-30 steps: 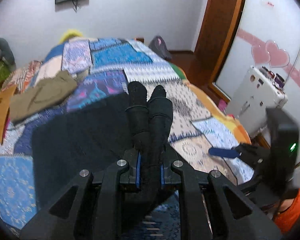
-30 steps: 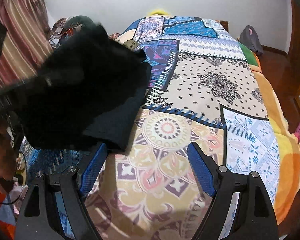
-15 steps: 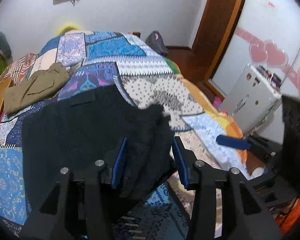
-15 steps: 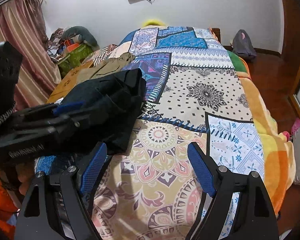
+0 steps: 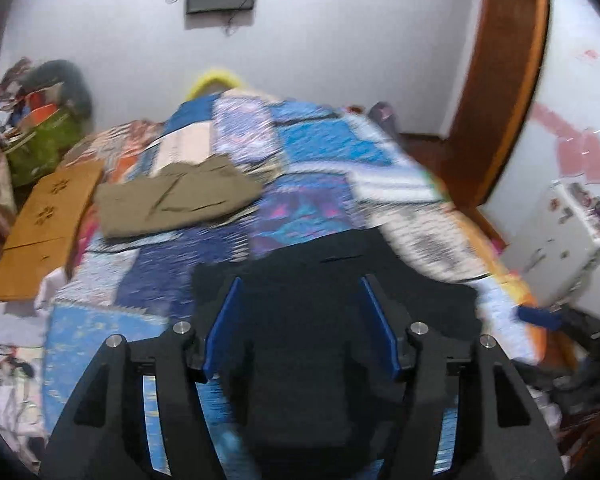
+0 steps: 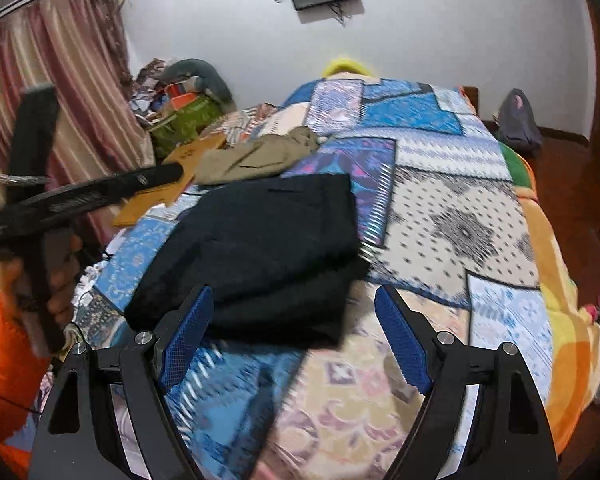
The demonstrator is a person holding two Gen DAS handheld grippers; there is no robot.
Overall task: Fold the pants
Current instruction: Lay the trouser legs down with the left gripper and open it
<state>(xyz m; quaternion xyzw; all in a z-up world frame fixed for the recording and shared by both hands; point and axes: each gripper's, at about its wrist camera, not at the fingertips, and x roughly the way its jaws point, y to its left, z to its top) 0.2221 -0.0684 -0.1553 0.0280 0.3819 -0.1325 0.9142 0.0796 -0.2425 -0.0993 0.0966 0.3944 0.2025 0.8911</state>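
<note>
The black pants (image 6: pixel 260 248) lie folded in a thick stack on the patchwork bedspread (image 6: pixel 460 208); they also show in the left wrist view (image 5: pixel 332 304). My left gripper (image 5: pixel 300 328) is open and empty, raised above the stack. It appears from the side in the right wrist view (image 6: pixel 80 196), held up at the left. My right gripper (image 6: pixel 296 344) is open and empty, just in front of the stack's near edge.
Folded olive pants (image 5: pixel 176 200) lie further back on the bed, next to a cardboard sheet (image 5: pixel 48 224). Bags and clutter (image 6: pixel 180 108) sit by the curtain at the left. A white appliance (image 5: pixel 564 232) stands right of the bed.
My left gripper opened fully, let go of the black pants and lifted back. The pants now lie folded on the bed. My right gripper stayed open.
</note>
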